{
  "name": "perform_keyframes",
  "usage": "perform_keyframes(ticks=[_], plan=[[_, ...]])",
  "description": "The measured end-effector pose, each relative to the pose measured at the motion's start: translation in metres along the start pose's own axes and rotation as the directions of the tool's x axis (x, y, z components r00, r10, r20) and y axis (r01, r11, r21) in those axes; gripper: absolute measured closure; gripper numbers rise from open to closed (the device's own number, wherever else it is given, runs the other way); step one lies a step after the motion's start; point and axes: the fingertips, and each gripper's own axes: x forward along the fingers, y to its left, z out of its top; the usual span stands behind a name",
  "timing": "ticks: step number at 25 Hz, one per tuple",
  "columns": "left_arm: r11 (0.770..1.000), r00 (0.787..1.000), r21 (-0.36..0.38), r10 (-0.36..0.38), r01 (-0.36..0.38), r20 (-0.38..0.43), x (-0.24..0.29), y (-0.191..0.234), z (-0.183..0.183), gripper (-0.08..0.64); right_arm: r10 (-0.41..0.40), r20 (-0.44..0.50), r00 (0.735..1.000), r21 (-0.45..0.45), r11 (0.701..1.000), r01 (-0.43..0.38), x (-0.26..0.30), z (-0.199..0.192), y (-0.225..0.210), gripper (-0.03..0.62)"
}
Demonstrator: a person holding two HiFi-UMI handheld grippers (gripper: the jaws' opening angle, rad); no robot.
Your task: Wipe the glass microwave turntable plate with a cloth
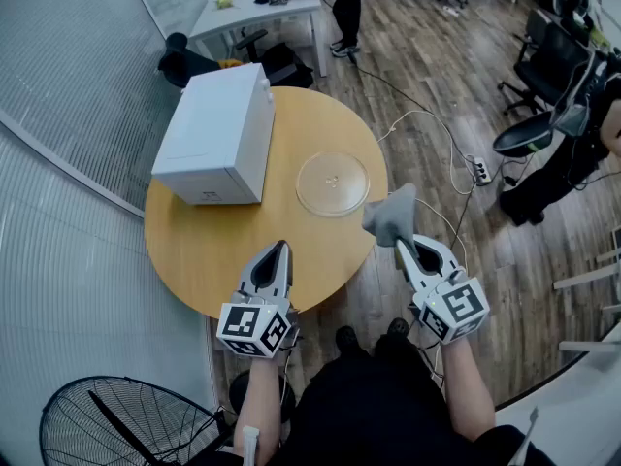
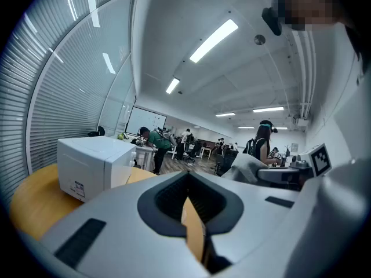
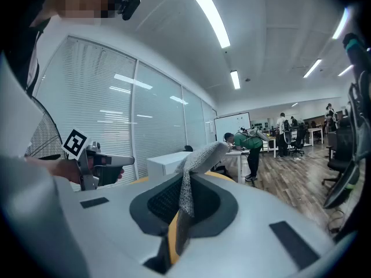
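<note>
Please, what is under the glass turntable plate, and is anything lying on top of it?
The glass plate lies flat on the round wooden table; bare wood shows through the clear glass. Nothing lies on top of it. The table covers whatever is further below.

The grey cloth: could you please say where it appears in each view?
Head view: grey cloth right of centre, in the right gripper.
Left gripper view: cloth right of centre, mid-height.
Right gripper view: cloth at centre, pinched between the jaws.
Shared landmark: white microwave, left of the cloth.
</note>
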Motion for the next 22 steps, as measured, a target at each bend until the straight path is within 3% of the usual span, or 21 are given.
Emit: perform_keyframes(ticks=[16,22], plan=[[1.0,0.999,-0.02,0.006,-0.007,-0.033,0.011,0.003,-0.013,0.566,-0.025,0.001,1.0,0.05,0.998,0.025,0.006,-0.01,-0.012,0.571],[0.999,0.997,-0.03,0.036,-0.038,-0.065,0.038,0.004,-0.026,0.566,0.023,-0.015,1.0,0.056,0.998,-0.022,0.024,-0.017,-0.037,0.571]])
